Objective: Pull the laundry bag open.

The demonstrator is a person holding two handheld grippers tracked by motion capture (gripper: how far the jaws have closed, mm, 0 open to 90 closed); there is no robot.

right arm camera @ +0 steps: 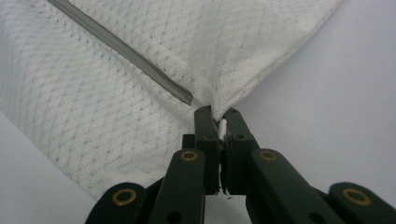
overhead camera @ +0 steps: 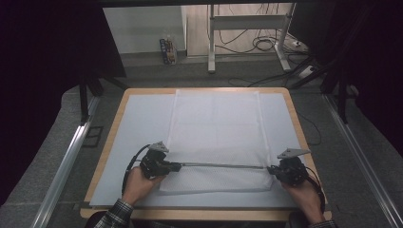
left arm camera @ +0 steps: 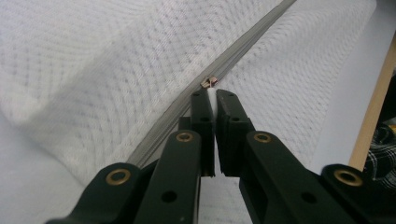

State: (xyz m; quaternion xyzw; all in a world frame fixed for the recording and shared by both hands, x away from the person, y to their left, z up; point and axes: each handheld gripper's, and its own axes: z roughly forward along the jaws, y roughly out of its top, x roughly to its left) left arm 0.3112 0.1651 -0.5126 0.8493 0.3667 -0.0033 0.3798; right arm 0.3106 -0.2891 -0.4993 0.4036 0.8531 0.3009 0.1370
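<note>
one white mesh cover (overhead camera: 216, 128) with one grey zipper (overhead camera: 221, 165) is lying between two grippers, left gripper (overhead camera: 177, 166) and right gripper (overhead camera: 272, 169).

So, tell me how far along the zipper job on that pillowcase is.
Done: the white pillowcase lies flat on the table, its grey zipper stretched straight between the grippers. In hand: the left gripper pinches the white pull tab by the slider; the right gripper clamps the cloth corner at the zipper's end. Left: apparently running the slider along the zipper.

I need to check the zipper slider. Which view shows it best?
The left gripper view: the zipper slider sits close up, just past the left gripper, shut on its pull. The high view gives the zipper as a thin line; the right gripper view, its closed end.
</note>
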